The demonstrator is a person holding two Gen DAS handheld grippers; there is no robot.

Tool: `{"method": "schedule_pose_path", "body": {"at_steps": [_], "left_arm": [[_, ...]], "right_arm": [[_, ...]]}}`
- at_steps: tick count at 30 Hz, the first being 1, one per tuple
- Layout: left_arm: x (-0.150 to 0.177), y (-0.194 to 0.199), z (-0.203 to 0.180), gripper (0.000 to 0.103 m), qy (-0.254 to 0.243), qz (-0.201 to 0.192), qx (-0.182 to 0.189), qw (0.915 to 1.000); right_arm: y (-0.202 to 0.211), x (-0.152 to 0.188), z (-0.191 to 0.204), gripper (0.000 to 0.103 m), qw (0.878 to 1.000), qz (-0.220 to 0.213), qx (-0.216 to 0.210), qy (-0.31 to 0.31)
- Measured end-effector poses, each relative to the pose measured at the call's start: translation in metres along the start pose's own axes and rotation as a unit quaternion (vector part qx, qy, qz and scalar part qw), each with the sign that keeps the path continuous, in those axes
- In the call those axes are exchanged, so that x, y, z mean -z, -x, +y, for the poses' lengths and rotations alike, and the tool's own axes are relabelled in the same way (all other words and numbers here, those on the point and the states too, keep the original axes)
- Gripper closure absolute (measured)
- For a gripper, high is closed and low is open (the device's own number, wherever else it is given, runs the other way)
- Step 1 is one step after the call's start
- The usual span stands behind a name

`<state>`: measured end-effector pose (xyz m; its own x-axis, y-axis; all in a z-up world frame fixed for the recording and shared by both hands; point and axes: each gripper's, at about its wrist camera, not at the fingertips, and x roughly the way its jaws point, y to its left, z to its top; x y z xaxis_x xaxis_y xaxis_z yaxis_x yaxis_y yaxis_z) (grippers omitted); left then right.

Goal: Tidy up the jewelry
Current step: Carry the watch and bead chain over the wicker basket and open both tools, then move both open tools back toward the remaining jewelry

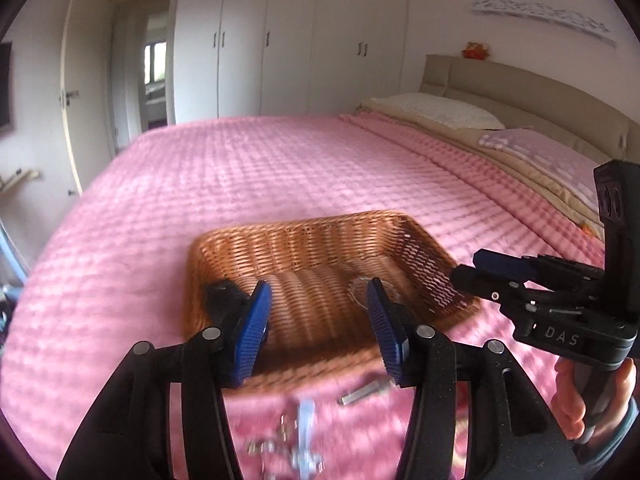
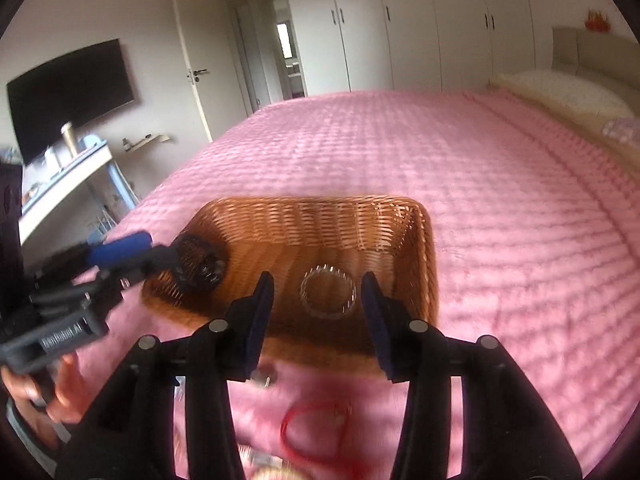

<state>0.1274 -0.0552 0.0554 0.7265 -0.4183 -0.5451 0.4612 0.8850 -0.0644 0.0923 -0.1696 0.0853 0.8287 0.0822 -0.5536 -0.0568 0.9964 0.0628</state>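
The pink bed (image 2: 460, 184) carries a wicker basket (image 1: 316, 240) that already holds a clear beaded bracelet (image 2: 328, 292). More jewelry lies on the bedspread just in front of it: a red cord loop (image 2: 316, 432) and blurred silver pieces (image 1: 304, 436). Both the left tool (image 1: 318, 328) and right tool (image 2: 316, 324) have their jaws apart, holding nothing. Best to lower onto one piece and pinch it squarely. The right tool's body reads "DAS"; the left's label is too blurred.
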Motion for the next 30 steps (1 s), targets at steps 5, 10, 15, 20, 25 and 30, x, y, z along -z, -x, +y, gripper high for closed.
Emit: {"method": "schedule_pose_path", "body": {"at_steps": [5,10,15,20,25,30], "left_arm": [[0.024,0.059,0.01,0.047,0.028,-0.024,0.004,0.9993],[0.065,0.099,0.031,0.048,0.1,-0.038,0.021,0.9941],[0.105,0.107,0.021,0.049,0.116,-0.024,0.029,0.9925],[0.141,0.079,0.013,0.051,0.12,0.021,0.019,0.9924],[0.153,0.057,0.015,0.059,0.126,0.058,0.002,0.9903],[0.16,0.037,0.016,0.071,0.124,0.096,-0.002,0.9876]], "right_arm": [[0.047,0.031,0.018,0.061,1.0,-0.01,0.001,0.021],[0.066,0.072,0.028,0.061,1.0,-0.007,0.018,0.023],[0.059,0.109,0.027,0.061,0.999,0.011,0.03,0.013],[0.044,0.133,0.018,0.061,0.999,0.032,0.027,-0.003],[0.026,0.139,0.018,0.069,0.998,0.059,0.027,-0.004],[0.007,0.143,0.023,0.077,0.995,0.096,0.037,0.007]]}}
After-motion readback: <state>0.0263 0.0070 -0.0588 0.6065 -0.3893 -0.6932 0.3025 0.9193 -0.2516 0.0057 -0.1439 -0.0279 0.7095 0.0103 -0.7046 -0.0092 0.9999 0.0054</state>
